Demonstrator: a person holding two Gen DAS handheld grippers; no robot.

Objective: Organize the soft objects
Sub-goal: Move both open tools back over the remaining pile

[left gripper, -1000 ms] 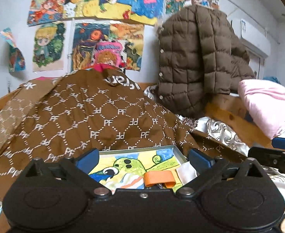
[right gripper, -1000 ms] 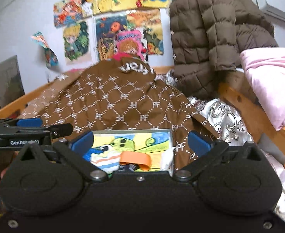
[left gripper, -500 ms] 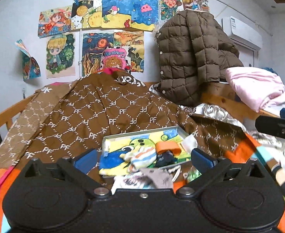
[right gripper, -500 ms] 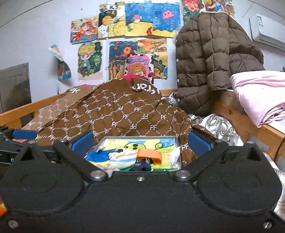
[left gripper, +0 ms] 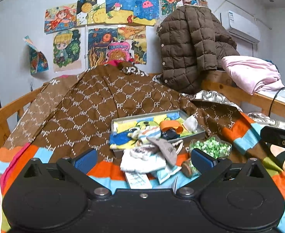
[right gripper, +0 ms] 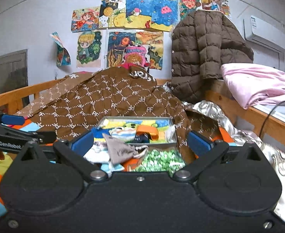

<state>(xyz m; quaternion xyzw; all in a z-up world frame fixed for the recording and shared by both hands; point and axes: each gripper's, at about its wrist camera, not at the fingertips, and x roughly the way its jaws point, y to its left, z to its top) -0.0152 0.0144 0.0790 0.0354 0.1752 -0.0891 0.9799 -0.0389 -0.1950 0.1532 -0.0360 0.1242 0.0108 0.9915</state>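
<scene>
Grey tin tray (left gripper: pixel 193 136) holds small socks so they stay together. Left gripper (left gripper: pixel 143 158) and right gripper (right gripper: pixel 140 142) are both wide apart, holding nothing.

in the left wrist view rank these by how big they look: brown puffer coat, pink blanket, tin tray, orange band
1. brown puffer coat
2. pink blanket and tin tray: they look about alike; the tray is nearer the camera, so I won't rank them
3. orange band, clearly smallest
</scene>
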